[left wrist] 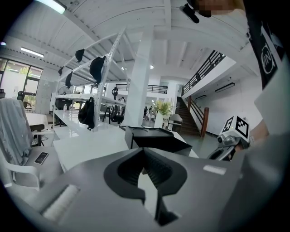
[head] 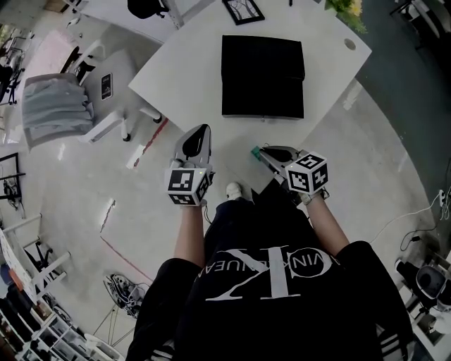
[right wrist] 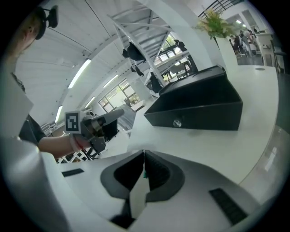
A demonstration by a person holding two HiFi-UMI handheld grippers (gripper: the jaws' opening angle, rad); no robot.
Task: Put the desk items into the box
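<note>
Black box (head: 262, 76): middle of tabletop (head: 184, 74), seemingly closed, contents unseen.
Left gripper (head: 199, 135): jaws together, empty, off the near edge.
Right gripper (head: 256, 152): jaws together, with an unidentifiable green sliver at the tip.
Framed picture (head: 243, 10): far edge.
We judge packing either finished or unstarted.

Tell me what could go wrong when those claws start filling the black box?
The left claw and the right claw are both shut, so they might just push things unless they open first. The black frame lies on the far side of the table, beyond the black box; reaching across could bump the box or shove the frame away.
</note>
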